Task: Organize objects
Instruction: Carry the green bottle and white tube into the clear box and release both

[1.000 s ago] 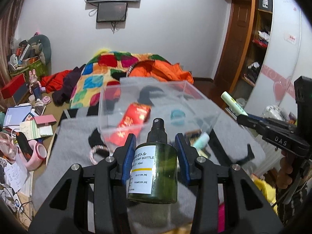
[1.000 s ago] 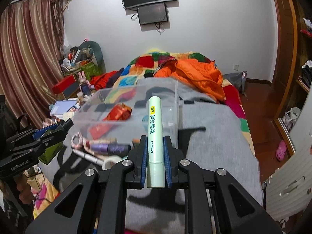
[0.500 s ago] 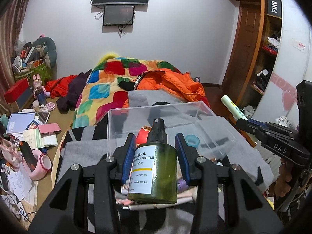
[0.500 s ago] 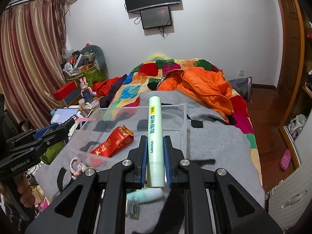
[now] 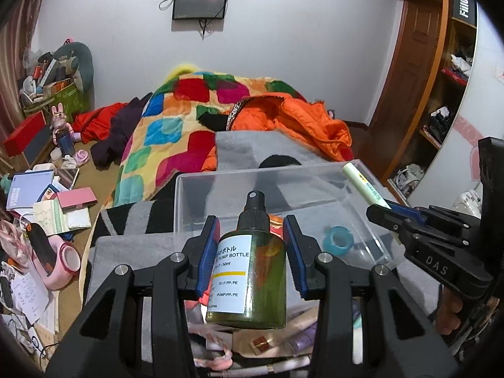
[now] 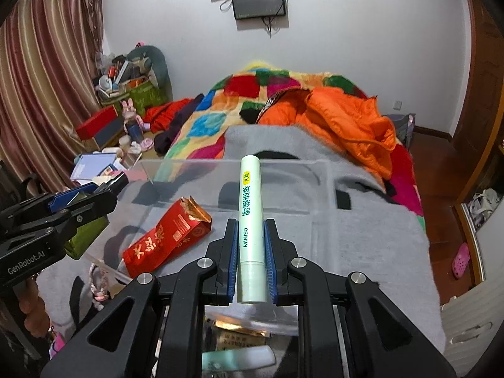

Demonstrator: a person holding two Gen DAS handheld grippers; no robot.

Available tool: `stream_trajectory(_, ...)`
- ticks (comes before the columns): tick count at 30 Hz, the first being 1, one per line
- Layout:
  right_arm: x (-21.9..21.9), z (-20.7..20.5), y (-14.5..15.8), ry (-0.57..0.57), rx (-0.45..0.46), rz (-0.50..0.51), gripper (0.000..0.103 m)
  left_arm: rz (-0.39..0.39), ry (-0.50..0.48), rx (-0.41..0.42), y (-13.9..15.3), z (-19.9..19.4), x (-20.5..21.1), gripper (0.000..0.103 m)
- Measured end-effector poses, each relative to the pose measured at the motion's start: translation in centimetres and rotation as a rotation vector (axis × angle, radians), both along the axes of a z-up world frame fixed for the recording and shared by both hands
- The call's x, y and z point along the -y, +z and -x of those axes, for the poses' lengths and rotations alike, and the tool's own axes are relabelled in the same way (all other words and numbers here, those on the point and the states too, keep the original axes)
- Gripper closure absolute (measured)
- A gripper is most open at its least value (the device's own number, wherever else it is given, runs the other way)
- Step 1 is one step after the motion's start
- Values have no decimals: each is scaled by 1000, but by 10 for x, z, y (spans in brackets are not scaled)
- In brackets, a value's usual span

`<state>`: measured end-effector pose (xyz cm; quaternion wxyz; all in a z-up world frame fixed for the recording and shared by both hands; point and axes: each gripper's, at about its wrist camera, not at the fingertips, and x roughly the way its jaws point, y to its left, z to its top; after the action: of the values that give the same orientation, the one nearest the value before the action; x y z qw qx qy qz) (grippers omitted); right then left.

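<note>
My left gripper (image 5: 251, 252) is shut on a green pump bottle (image 5: 249, 271) with a white label and black spray cap, held upright over the near edge of a clear plastic box (image 5: 220, 179). My right gripper (image 6: 251, 258) is shut on a pale green tube (image 6: 250, 220), which points forward above the same box (image 6: 302, 170). Inside the box lie a red packet (image 6: 167, 236) and a blue tape ring (image 5: 341, 241). The right gripper with its tube (image 5: 367, 186) shows at the right of the left wrist view. At the left of the right wrist view is the left gripper (image 6: 94, 201).
The box sits on a grey blanket (image 6: 362, 236) on a bed with a colourful quilt (image 5: 176, 119) and an orange jacket (image 6: 349, 119). Loose tubes and small items (image 5: 283, 343) lie below the grippers. Clutter covers the floor (image 5: 41, 220) at left; a wardrobe (image 5: 441, 94) stands at right.
Both grippers have drawn back toward me with their loads still gripped; the box now sits farther ahead, and loose items at its near side have come into view below.
</note>
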<state>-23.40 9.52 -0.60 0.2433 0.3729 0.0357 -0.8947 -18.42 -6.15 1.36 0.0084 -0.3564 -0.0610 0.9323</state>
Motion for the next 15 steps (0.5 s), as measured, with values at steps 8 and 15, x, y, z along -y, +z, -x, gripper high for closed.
stream_trajectory(8,17,12,-20,36,56,-26,89,25,-26,65,-24,24,-6,62)
stream_trajectory(15,29,14,-32,69,82,-54,89,33,-41,95,-37,29,-10,62)
